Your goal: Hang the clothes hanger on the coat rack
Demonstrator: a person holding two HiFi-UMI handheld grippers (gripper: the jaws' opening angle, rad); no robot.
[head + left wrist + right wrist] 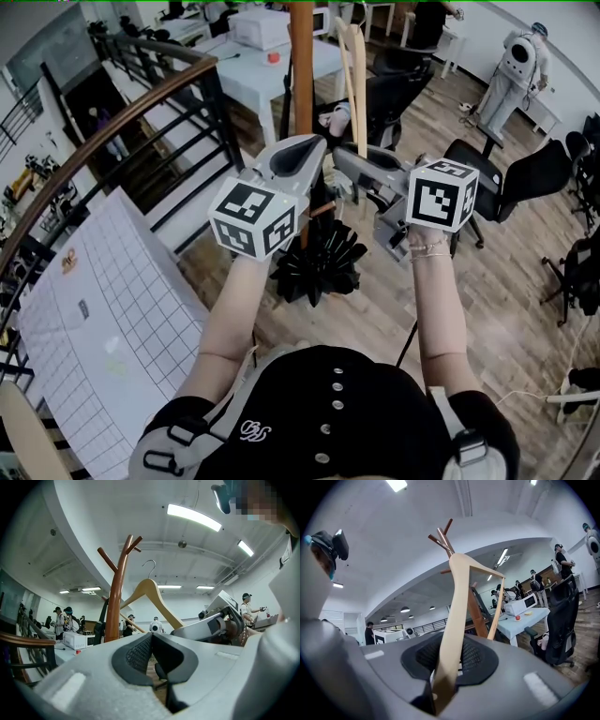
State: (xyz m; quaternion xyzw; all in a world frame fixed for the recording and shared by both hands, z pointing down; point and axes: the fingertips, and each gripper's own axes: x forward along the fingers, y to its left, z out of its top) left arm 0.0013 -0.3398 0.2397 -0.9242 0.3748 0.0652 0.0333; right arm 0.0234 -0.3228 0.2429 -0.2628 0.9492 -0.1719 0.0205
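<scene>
The brown wooden coat rack [301,56] stands right ahead of me, and its forked top pegs [125,550] rise above both grippers. My right gripper [447,667] is shut on the lower end of one arm of the pale wooden clothes hanger [457,611], which stands upright beside the pole [354,84]. The hanger's metal hook [150,564] hangs free in the air just right of the rack's top, clear of the pegs. My left gripper [152,663] is raised beside the right gripper [211,625]. Its jaws stand slightly apart with nothing between them.
A dark stair railing [112,122] curves along the left, with a white gridded board [112,300] below it. Behind the rack is a white table [272,70] with a microwave. Black office chairs [511,178] stand at the right. A black ruffled object [317,262] sits by the rack's base.
</scene>
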